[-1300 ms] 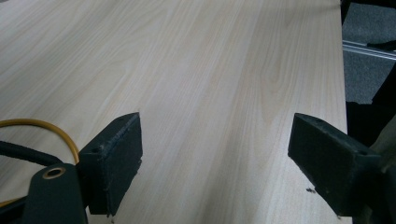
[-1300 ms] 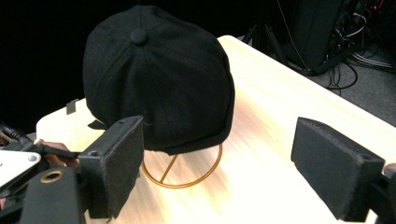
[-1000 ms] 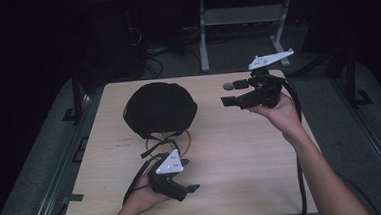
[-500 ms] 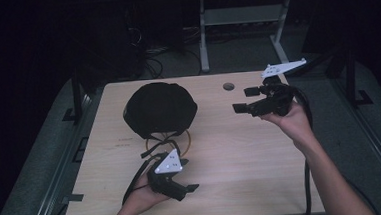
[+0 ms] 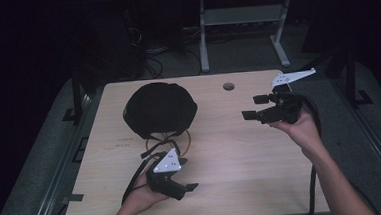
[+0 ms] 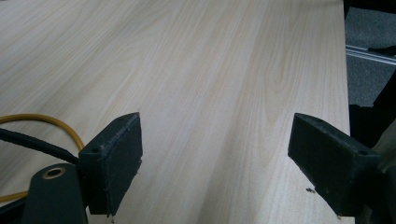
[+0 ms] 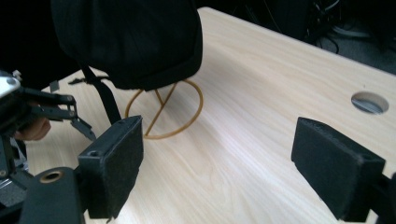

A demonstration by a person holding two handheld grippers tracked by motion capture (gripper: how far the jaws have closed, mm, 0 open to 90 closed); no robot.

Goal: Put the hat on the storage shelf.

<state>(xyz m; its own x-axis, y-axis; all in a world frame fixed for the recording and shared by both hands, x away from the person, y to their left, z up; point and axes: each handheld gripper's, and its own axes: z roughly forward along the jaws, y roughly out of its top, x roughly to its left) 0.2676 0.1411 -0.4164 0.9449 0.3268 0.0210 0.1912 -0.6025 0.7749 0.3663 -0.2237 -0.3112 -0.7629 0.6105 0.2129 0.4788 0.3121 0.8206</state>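
Your left gripper (image 5: 183,184): jaws apart, nothing between, low over near edge of pale wood surface (image 5: 241,154). Your right gripper (image 5: 254,108): jaws apart, empty, raised over right side. Black cap (image 5: 159,109) sits on yellow wire stand (image 7: 168,109), back left. Round hole (image 5: 228,86) near far edge. Dark room; metal frame legs (image 5: 244,29) and cables behind.
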